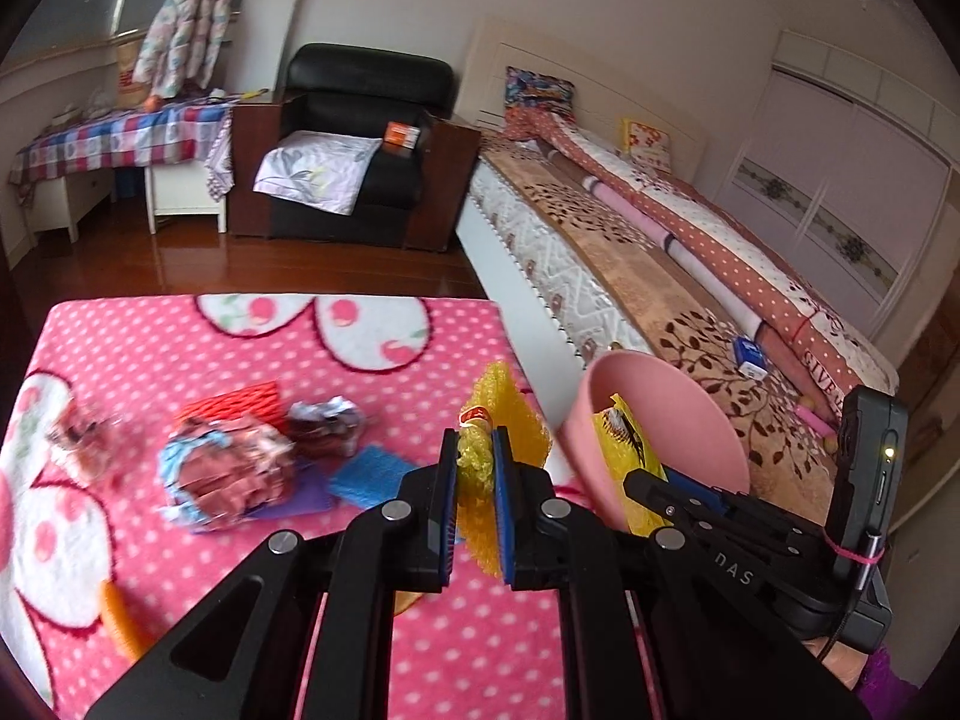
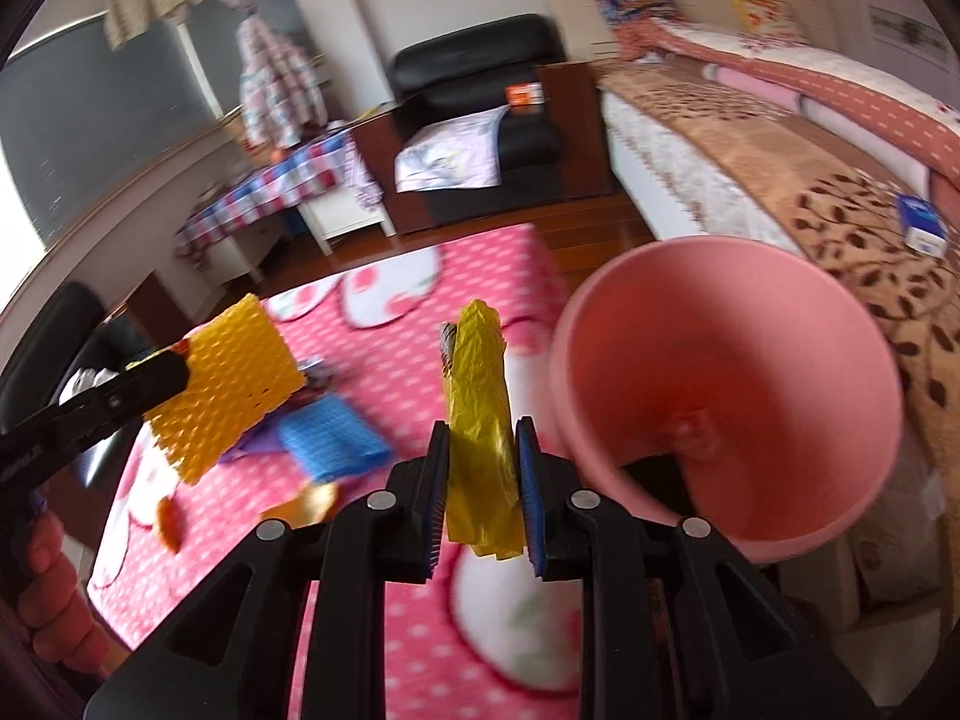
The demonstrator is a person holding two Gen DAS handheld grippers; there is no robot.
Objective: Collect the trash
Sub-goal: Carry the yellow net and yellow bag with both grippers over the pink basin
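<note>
Several scraps of trash lie on the pink dotted blanket (image 1: 180, 348): at the left a crumpled clear wrapper (image 1: 81, 441), then a big crumpled wrapper (image 1: 222, 477) with a red foam net (image 1: 240, 405) behind it, a small foil wad (image 1: 327, 423), and a blue foam piece (image 1: 372, 474) on a purple sheet (image 1: 294, 501). An orange peel (image 1: 117, 615) sits near the front edge.

The left gripper (image 1: 475, 462) is closed narrowly on a yellow foam net (image 1: 504, 396), held up above the blanket. To its right, the right gripper (image 2: 483, 450) pinches a yellow plastic bag (image 2: 477, 396), also lifted clear. Farthest right, the pink bucket (image 2: 720, 408) tilts its mouth toward the camera, just beside the bag, at the blanket's edge next to the bed (image 1: 660, 252); what holds it up is not visible.

Both pieces are light and springy, so I judge a release short of the rim could let either bounce or drift onto the floor. With both grippers heading for one opening, they might collide, or nudge the tilted bucket and tip it over.
</note>
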